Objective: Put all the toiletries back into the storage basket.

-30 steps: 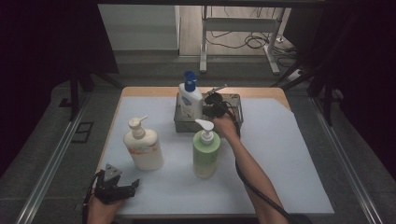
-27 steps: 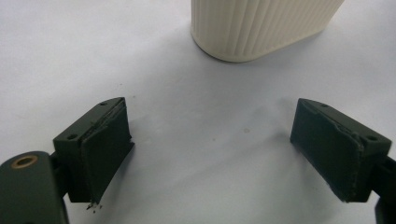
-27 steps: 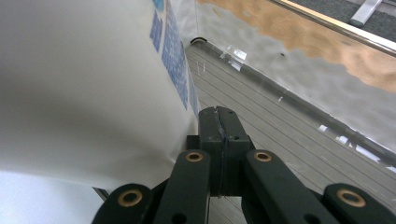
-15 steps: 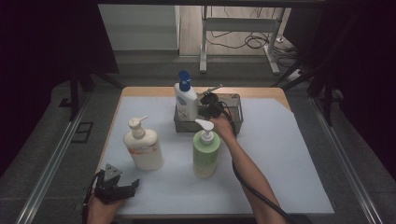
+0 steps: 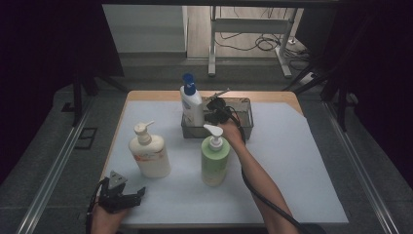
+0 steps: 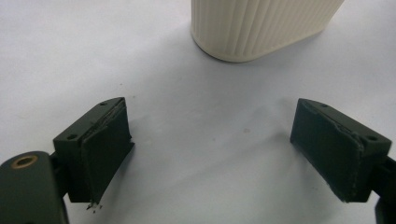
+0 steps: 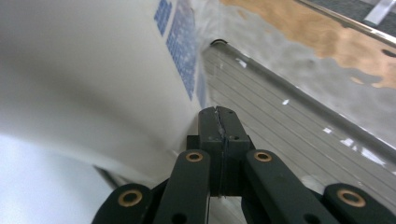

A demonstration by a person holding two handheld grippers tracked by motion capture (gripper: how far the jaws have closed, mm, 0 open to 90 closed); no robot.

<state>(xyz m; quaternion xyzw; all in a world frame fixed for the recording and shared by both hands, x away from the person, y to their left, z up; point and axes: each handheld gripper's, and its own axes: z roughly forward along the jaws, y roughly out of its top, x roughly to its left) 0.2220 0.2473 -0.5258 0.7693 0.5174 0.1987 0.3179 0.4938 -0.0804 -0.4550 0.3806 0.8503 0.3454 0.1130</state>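
White bottle (image 5: pixel 191 105) with blue cap, upright at left end of grey tray (image 5: pixel 245 127), right claw (image 5: pixel 214 108) against it.

Right claw (image 7: pixel 218 122) pressed together, empty, tips beside the label; bottle's base hidden by tray wall. Left claw (image 6: pixel 210 149) spread over pale sheet near ribbed cream bottle (image 6: pixel 261 25), its top cut off. Counter (image 5: pixel 292 146) sheeted; surroundings dark.

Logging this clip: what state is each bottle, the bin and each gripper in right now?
Blue-cap bottle: upright at the bin's left end, tilted slightly.
Cream bottle: upright on the mat.
Green bottle: upright on the mat.
Bin: upright.
Left gripper: open, empty.
Right gripper: shut, against the blue-cap bottle.
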